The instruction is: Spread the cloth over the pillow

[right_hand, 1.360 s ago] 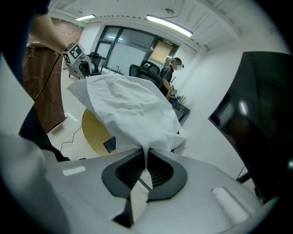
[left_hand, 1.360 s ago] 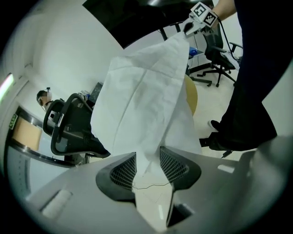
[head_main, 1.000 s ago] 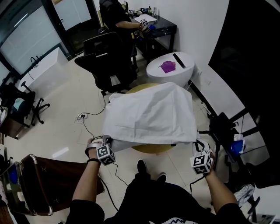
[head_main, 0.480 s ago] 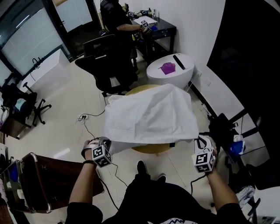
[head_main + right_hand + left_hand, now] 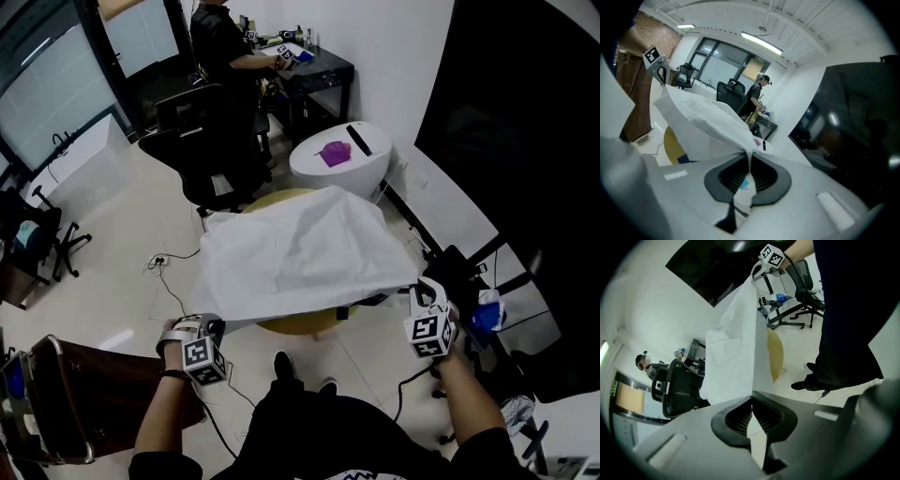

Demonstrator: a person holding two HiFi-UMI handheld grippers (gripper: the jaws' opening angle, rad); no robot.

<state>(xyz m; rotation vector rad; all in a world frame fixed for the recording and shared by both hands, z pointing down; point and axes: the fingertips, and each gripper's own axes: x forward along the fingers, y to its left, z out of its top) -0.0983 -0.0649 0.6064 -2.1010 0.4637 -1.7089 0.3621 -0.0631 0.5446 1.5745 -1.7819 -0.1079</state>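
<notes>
Your left gripper (image 5: 751, 403) is clamping its jaws flat together on one near corner of the cloth (image 5: 291, 258), with the white fabric running out between the ribbed pads. Your right gripper (image 5: 749, 161) is pinching the other near corner the same way, its jaws drawn in narrow around a gathered fold.

You are holding the two corners wide apart and raised off the near side of the yellow table (image 5: 298, 325). I judge that this is keeping the near hem taut and straight, so the sheet is opening flat rather than bunching.

From your grippers the cloth is stretching away across the yellow table and covering most of its top. Its far edge is lying at the table's far rim, while the near edge is hanging in the air between your hands, clear of the table.

The pillow is not showing in any view. If it is lying on the yellow table, the cloth is hiding it.

Just beyond the yellow table a white table (image 5: 339, 169) is standing. An office chair (image 5: 202, 141) is sitting off its far left side, and a person (image 5: 217, 42) is working further back. A cable (image 5: 171, 274) is trailing over the floor to the left of the yellow table.

The spreading looks nearly done to me. What remains is lowering the near hem evenly onto the yellow table's near side.
</notes>
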